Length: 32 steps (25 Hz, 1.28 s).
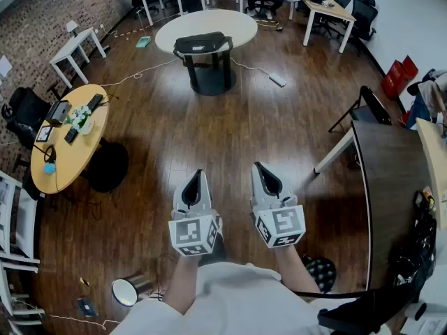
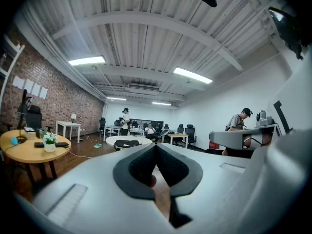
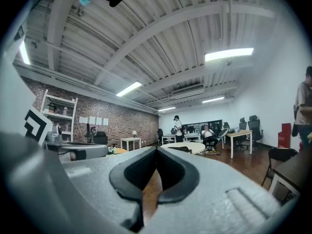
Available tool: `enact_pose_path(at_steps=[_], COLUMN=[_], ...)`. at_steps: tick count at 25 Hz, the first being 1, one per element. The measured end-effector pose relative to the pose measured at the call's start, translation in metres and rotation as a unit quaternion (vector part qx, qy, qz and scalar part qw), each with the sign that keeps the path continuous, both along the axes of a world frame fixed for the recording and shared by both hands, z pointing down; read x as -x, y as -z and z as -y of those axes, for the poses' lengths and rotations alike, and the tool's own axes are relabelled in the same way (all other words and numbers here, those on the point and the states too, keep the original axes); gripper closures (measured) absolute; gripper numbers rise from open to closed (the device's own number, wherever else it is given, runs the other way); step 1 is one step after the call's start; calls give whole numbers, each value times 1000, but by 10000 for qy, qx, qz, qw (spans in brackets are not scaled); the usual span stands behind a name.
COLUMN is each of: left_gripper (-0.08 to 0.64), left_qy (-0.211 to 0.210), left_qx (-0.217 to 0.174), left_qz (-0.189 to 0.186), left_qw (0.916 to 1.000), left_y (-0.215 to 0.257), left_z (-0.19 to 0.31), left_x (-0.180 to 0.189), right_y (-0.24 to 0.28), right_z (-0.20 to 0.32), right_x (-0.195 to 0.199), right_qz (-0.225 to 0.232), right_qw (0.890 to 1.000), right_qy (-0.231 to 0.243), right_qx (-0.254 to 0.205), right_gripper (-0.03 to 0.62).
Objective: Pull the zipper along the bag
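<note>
The black bag point(image 1: 202, 45) lies on a round white table point(image 1: 167, 30) far across the room, well beyond both grippers. My left gripper point(image 1: 198, 174) and right gripper point(image 1: 259, 165) are held side by side, level, over the wooden floor, pointing toward that table. Both are shut with nothing between the jaws. In the left gripper view the closed tips point(image 2: 156, 145) sit just right of the distant bag point(image 2: 127, 144). In the right gripper view the tips point(image 3: 157, 150) meet just left of the bag point(image 3: 181, 148).
A round yellow table point(image 1: 70, 145) with small items stands at the left, and a dark desk point(image 1: 391, 187) at the right. A metal bin point(image 1: 127, 290) sits on the floor near my left. A cable point(image 1: 140, 72) crosses the floor. People sit at desks in the back.
</note>
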<state>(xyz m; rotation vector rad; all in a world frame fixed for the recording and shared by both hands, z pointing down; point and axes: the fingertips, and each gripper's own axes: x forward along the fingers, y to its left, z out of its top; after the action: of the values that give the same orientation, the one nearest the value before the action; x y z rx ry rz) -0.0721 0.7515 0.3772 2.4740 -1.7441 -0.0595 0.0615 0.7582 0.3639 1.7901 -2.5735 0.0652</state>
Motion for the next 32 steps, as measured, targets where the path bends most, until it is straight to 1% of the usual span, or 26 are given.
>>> enact_pose_path(at_steps=[3, 10, 14, 18, 22, 27, 32], left_gripper=[545, 545, 545, 545, 545, 545, 545], left_qy=[-77, -350, -477, -570, -534, -403, -338], left_qx=[-122, -377, -271, -119, -78, -89, -269], left_qz=[85, 26, -38, -56, 16, 242, 369], left_qw=[9999, 9987, 9985, 9983, 9985, 9989, 9984], left_y=[5, 36, 29, 20, 10, 20, 40], left_z=[65, 197, 250, 294, 354, 456, 554], left_x=[19, 60, 67, 66, 65, 45, 16], right_y=[1, 24, 13, 3, -4, 4, 25], right_z=[63, 192, 241, 293, 359, 464, 567], right_x=[25, 78, 93, 95, 95, 75, 45], right_qz=[-25, -127, -135, -143, -71, 76, 103], right_qw=[10000, 9998, 9998, 9994, 9995, 9993, 9987], right_qy=[-12, -87, -99, -51, 24, 296, 507], right_qx=[-2, -83, 98, 322, 299, 224, 32], right_gripper=[601, 601, 601, 601, 601, 601, 601])
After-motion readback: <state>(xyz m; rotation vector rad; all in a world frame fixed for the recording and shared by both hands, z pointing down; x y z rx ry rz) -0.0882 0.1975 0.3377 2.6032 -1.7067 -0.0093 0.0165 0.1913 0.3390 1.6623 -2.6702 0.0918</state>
